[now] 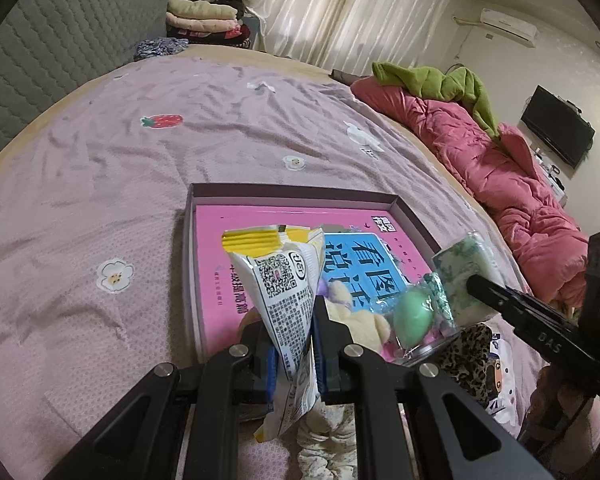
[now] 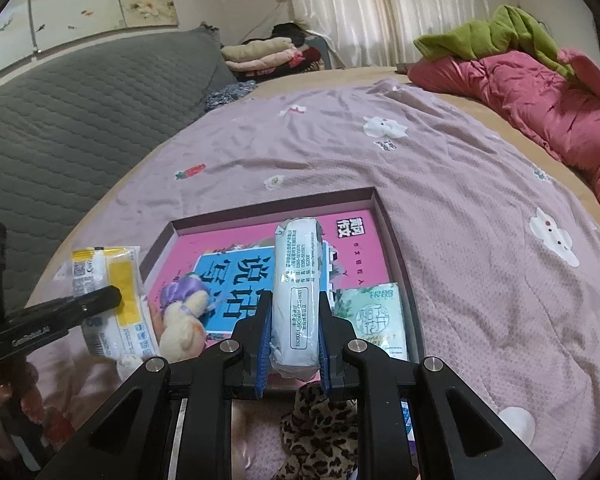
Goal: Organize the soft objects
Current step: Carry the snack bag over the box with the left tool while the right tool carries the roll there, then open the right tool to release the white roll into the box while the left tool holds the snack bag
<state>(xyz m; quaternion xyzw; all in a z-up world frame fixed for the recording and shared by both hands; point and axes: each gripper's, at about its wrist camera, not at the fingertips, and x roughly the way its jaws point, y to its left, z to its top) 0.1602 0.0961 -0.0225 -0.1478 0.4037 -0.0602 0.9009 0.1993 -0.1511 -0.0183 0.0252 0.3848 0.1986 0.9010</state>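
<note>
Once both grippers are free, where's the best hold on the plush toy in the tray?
Grip the plush toy across its cream body, coming from above. It lies flat on the pink book at the tray's near edge, so a top-down pinch on the soft middle looks safest.

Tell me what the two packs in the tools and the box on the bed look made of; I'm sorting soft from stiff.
Yellow-and-white pack in the left tool: thin glossy plastic film, crinkled, likely soft inside.
Green-patterned pack in the right tool: shiny plastic wrap, creased at its ends; probably tissues.
Box: seemingly matte cardboard, with straight, stiff walls.
</note>
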